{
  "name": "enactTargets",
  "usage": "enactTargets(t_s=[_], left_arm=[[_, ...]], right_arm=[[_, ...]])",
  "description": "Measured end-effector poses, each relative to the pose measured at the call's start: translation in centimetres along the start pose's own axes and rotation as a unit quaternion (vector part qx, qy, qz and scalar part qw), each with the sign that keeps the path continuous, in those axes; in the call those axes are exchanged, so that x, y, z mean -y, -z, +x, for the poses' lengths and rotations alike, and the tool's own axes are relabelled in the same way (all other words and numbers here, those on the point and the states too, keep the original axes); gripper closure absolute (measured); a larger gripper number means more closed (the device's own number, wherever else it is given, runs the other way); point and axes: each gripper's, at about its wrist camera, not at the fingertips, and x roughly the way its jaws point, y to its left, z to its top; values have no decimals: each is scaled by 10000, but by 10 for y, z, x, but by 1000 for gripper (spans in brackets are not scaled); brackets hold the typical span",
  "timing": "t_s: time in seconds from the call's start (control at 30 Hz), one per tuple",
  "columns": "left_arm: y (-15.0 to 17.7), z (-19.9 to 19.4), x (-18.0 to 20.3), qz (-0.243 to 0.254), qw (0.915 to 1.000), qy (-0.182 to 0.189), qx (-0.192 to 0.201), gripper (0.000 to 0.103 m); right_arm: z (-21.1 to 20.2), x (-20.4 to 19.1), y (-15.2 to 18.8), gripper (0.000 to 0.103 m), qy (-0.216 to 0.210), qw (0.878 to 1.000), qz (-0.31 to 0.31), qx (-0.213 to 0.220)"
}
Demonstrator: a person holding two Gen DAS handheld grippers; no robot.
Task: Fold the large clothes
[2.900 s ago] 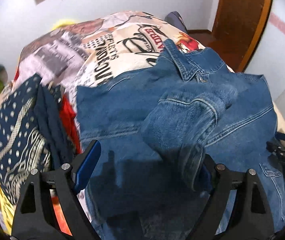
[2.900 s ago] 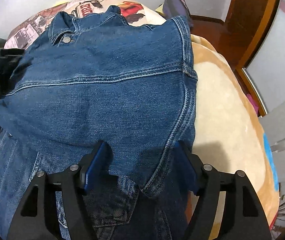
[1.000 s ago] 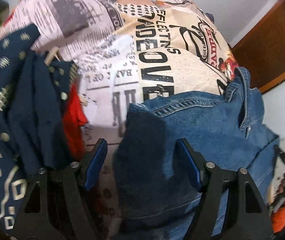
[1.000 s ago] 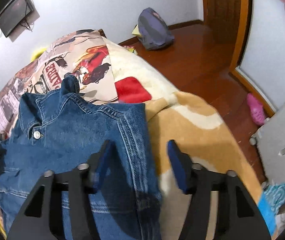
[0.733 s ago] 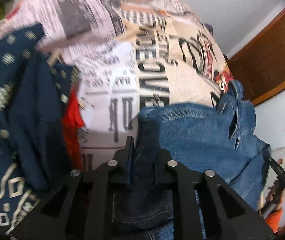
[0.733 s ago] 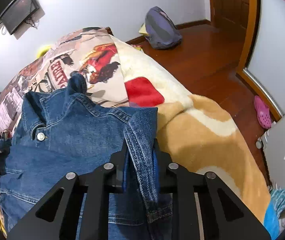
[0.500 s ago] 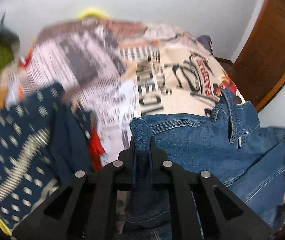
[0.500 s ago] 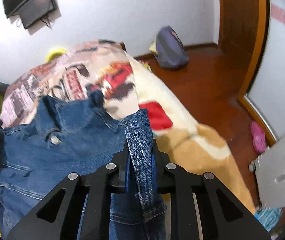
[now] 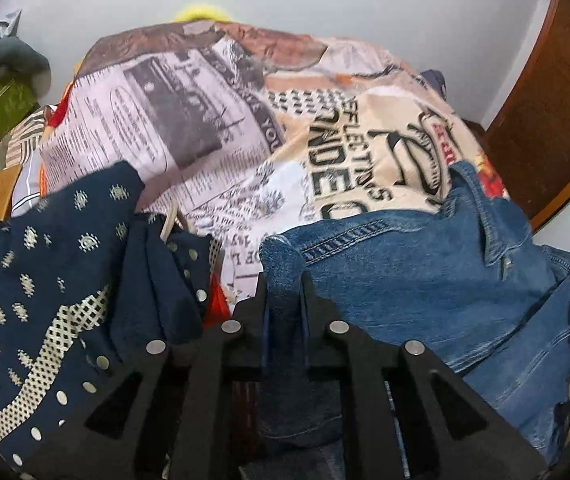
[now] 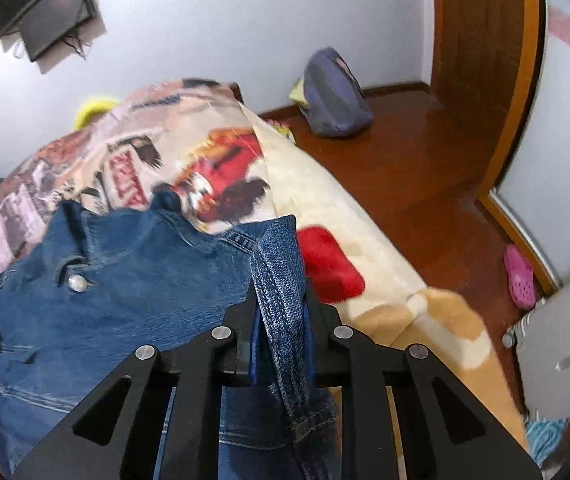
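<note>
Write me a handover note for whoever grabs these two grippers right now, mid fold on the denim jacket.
Left gripper: jaws shut on the denim jacket, pinching its left shoulder edge.
Right gripper: jaws shut on the jacket's right shoulder edge, the seam standing up between the jaws.
Jacket: spread on the printed bedspread, collar toward the far wall, its snap button showing. A navy patterned garment lies to its left.
Done: both top corners gripped.
Left: probably carry the top edge toward the hem to make the fold, then release and smooth. The lower part of the jacket is hidden by the grippers, so check it first.
</note>
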Motion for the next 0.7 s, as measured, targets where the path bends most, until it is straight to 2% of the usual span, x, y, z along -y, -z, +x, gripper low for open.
enactTargets(t_s=[0.13, 0.23, 0.37, 0.5, 0.53, 0.6, 0.67, 0.7], left_arm=[[6, 11, -2, 85, 9997, -134, -173, 90], [8, 8, -8, 6, 9998, -130, -181, 90], [10, -14, -6, 104, 9998, -183, -60, 90], [15, -53, 3, 323, 9992, -179, 122, 90], [17, -64, 5, 375, 9990, -161, 167, 87], [23, -88, 10, 505, 9982, -128, 284, 80], [31, -113, 16, 659, 9968, -125, 443, 66], [37, -128, 19, 754, 9955, -102, 559, 64]], right_arm=[[9, 3, 6, 86, 155, 9998, -62, -91], [0, -2, 6, 86, 193, 9997, -163, -13], [-20, -8, 4, 84, 218, 9992, -331, -2], [-56, -17, 5, 80, 218, 9976, -649, 84], [-66, -20, 6, 77, 173, 9971, -724, 120], [-88, -26, 9, 61, 139, 9959, -857, 267], [-110, -31, 14, 55, 142, 9938, -1009, 449], [-125, -34, 19, 54, 134, 9919, -1127, 564]])
